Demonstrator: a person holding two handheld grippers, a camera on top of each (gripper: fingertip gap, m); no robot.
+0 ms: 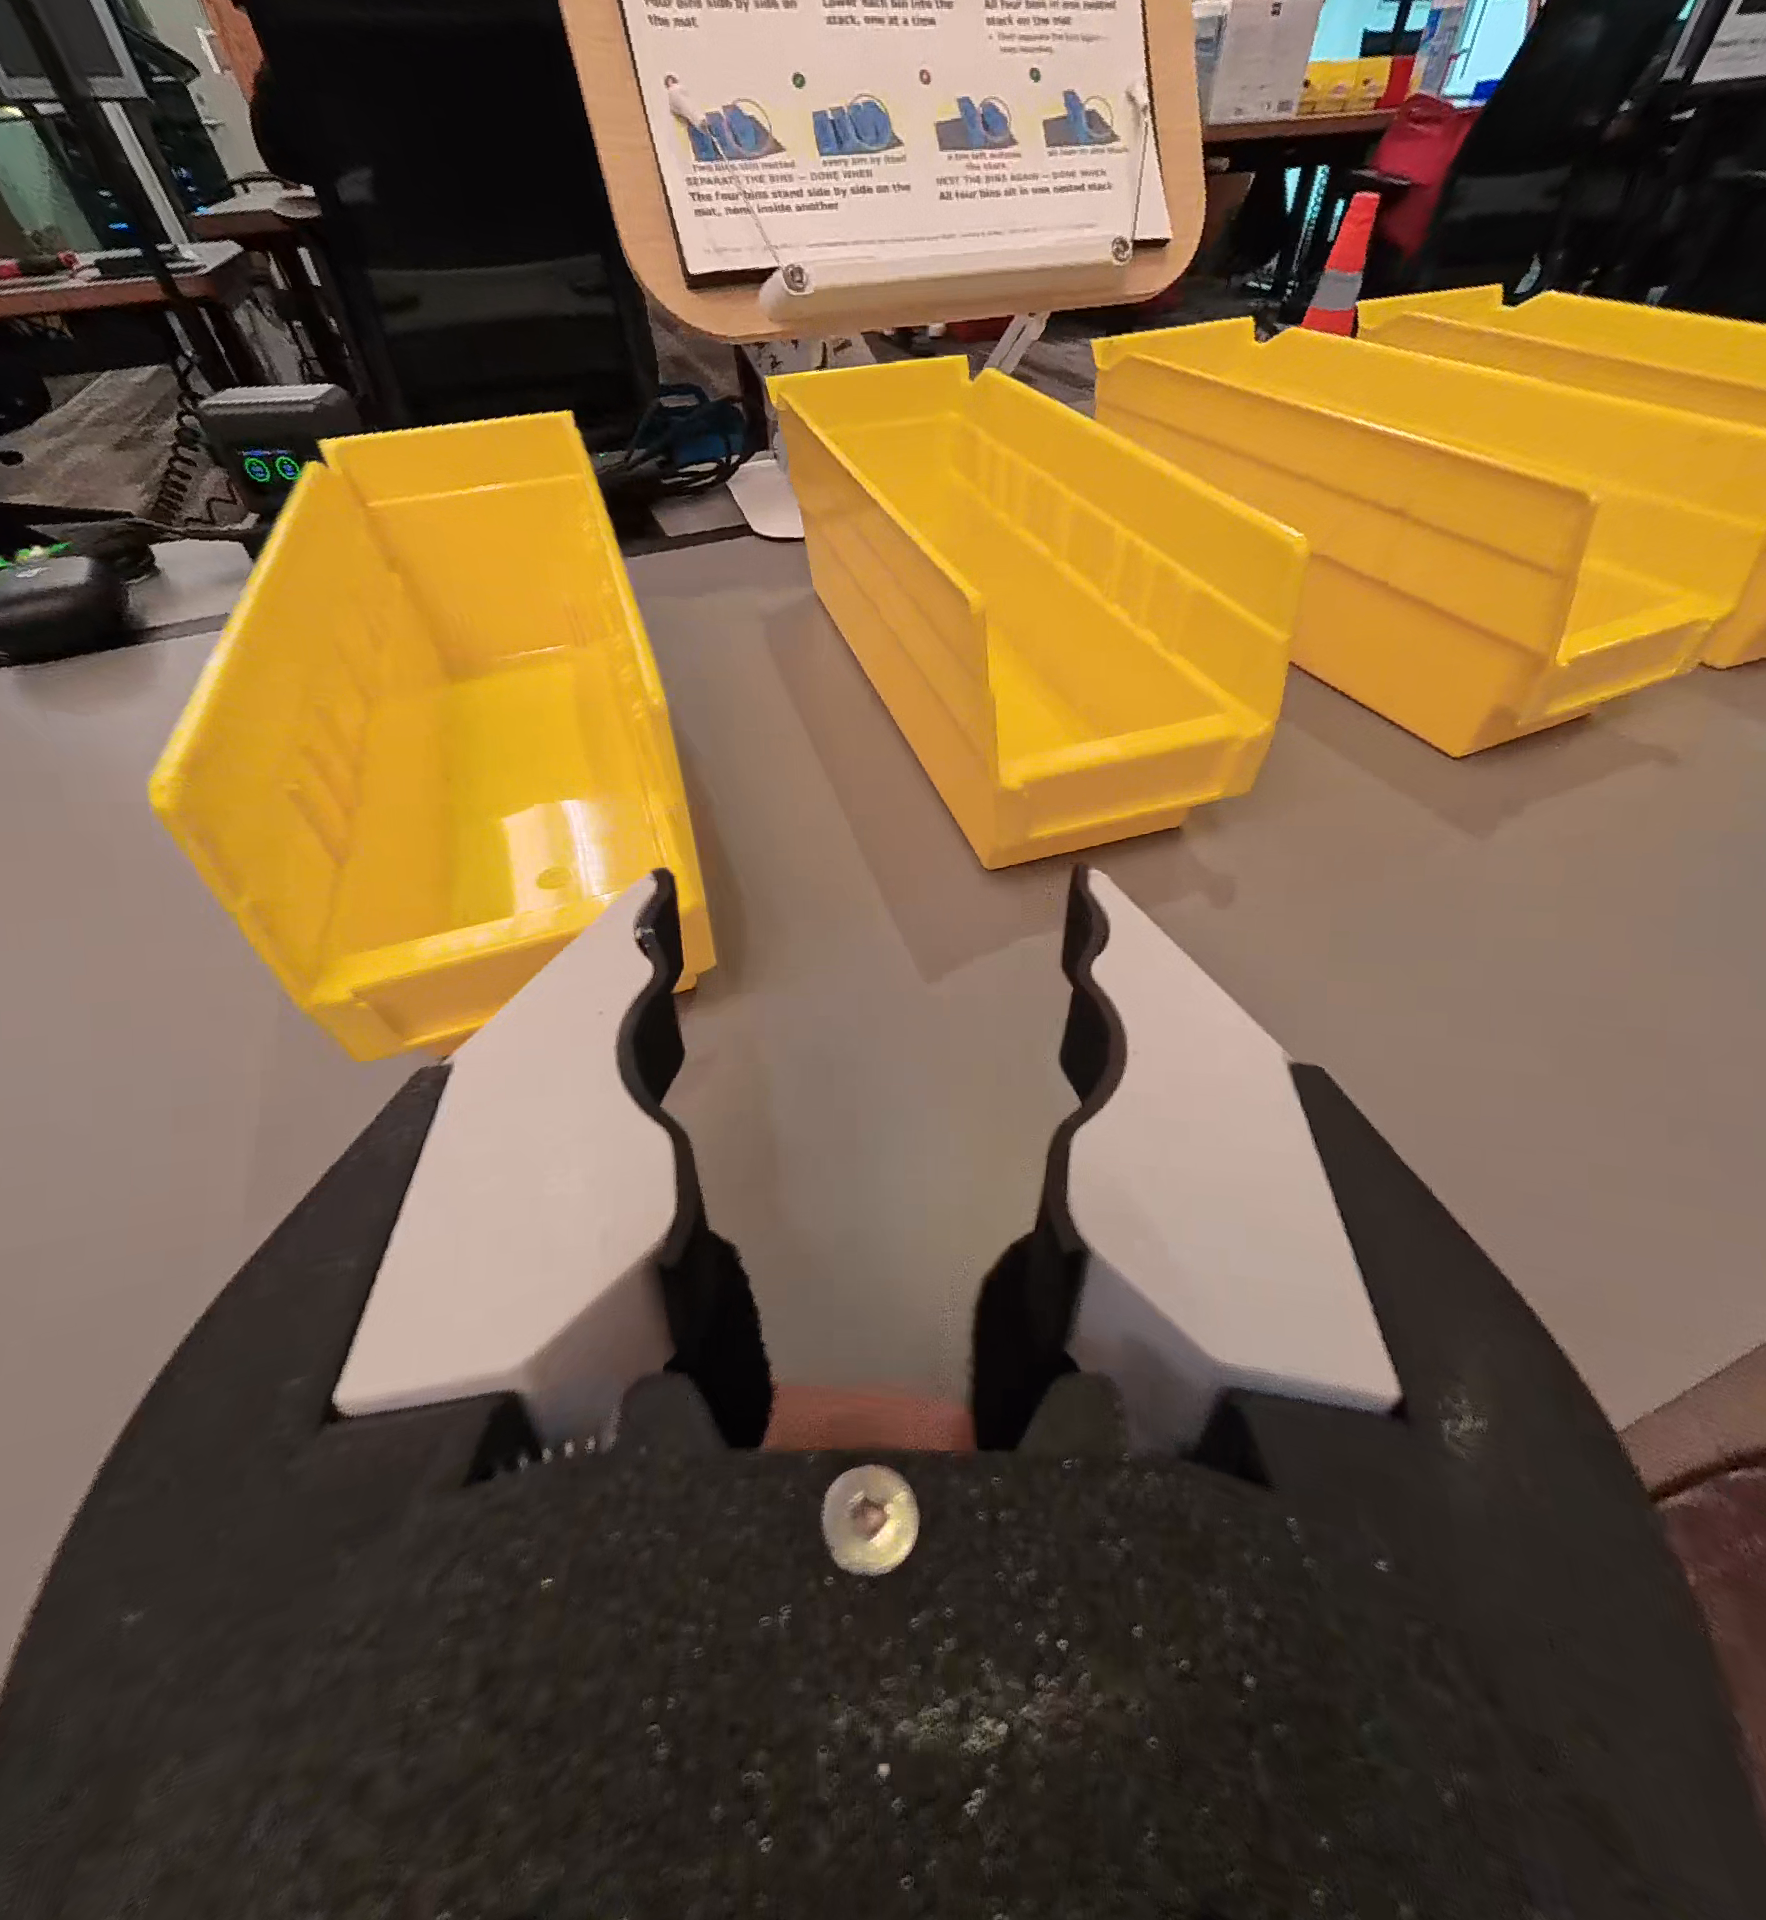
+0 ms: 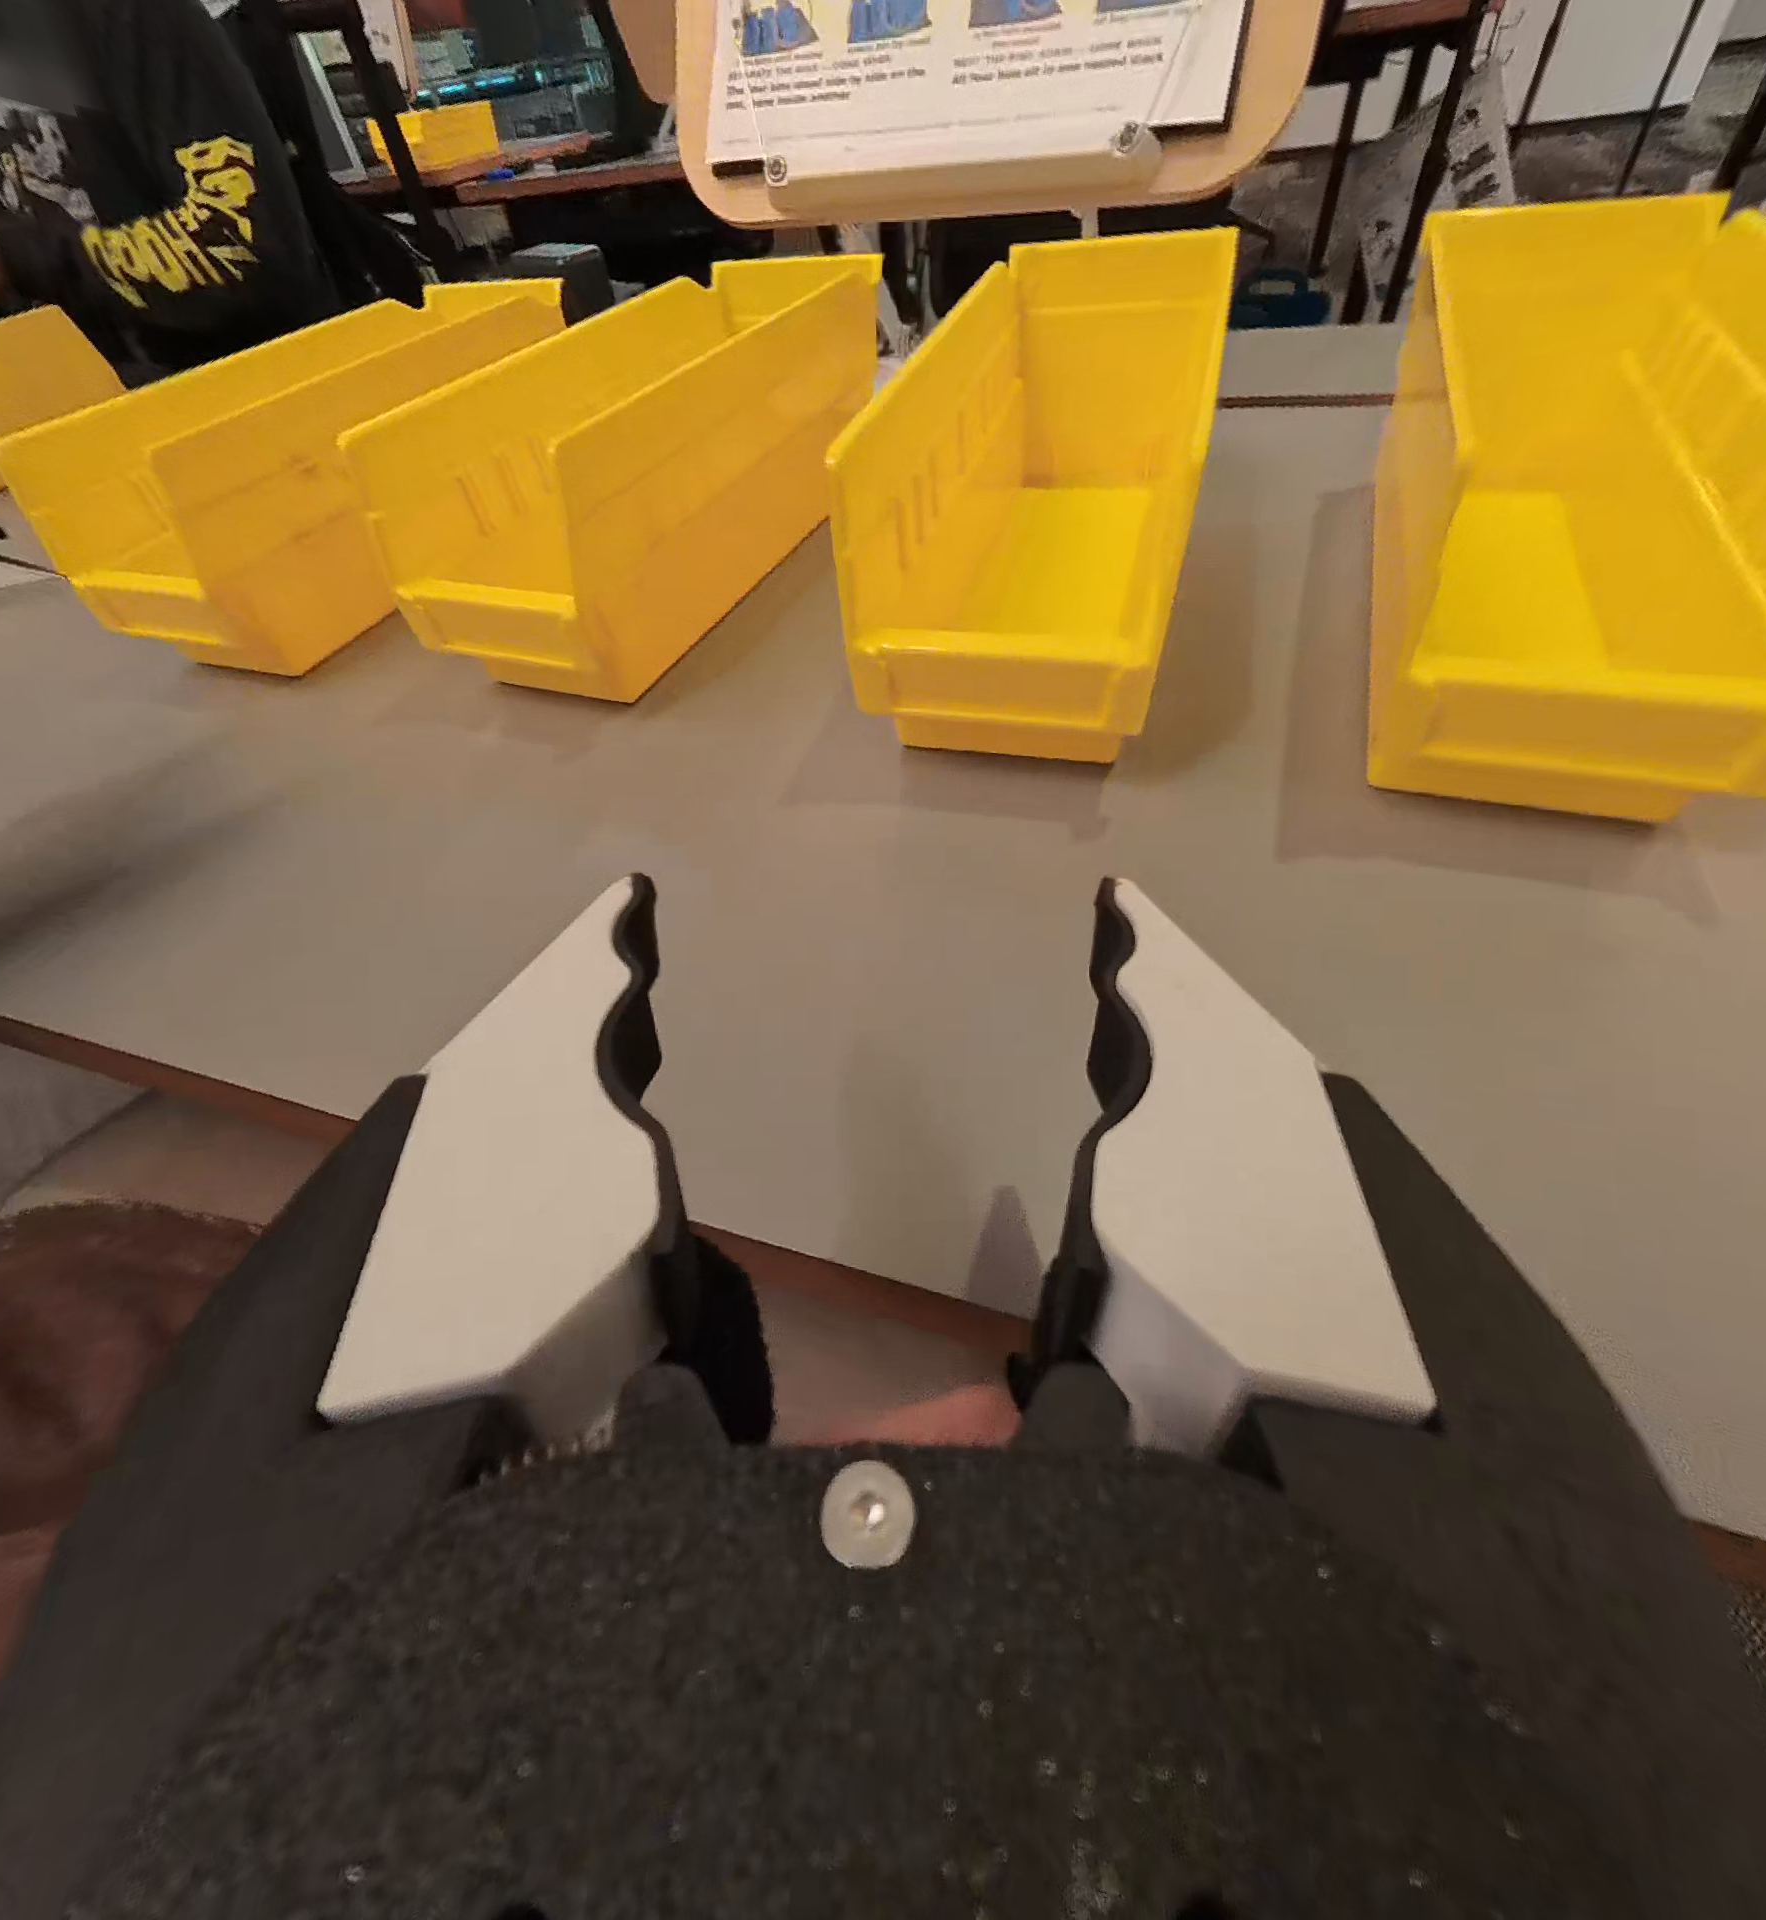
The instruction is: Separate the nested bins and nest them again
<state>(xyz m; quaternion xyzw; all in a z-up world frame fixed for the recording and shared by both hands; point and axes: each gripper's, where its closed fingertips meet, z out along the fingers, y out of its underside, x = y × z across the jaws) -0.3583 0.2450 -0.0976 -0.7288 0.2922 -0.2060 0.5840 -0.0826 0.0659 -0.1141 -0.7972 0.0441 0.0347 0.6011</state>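
Several yellow plastic bins stand apart in a row on the grey mat (image 1: 858, 1091), none inside another. In the left wrist view the nearest bin (image 1: 422, 727) is at the left, a second bin (image 1: 1024, 623) is in the middle, and others (image 1: 1430, 540) are to the right. My left gripper (image 1: 868, 894) is open and empty, low over the mat, with its left fingertip (image 1: 640, 914) just in front of the nearest bin's front right corner. My right gripper (image 2: 868, 894) is open and empty above the mat's front part, short of the middle bin (image 2: 1014, 540) and the right bin (image 2: 1606, 520).
A wooden stand with an instruction sheet (image 1: 889, 156) is behind the bins. The table's front edge (image 2: 235, 1091) runs under my right gripper. A person in a black hoodie (image 2: 152, 208) is at the back left. An orange cone (image 1: 1346, 270) and a black case (image 1: 37, 613) are beyond the mat.
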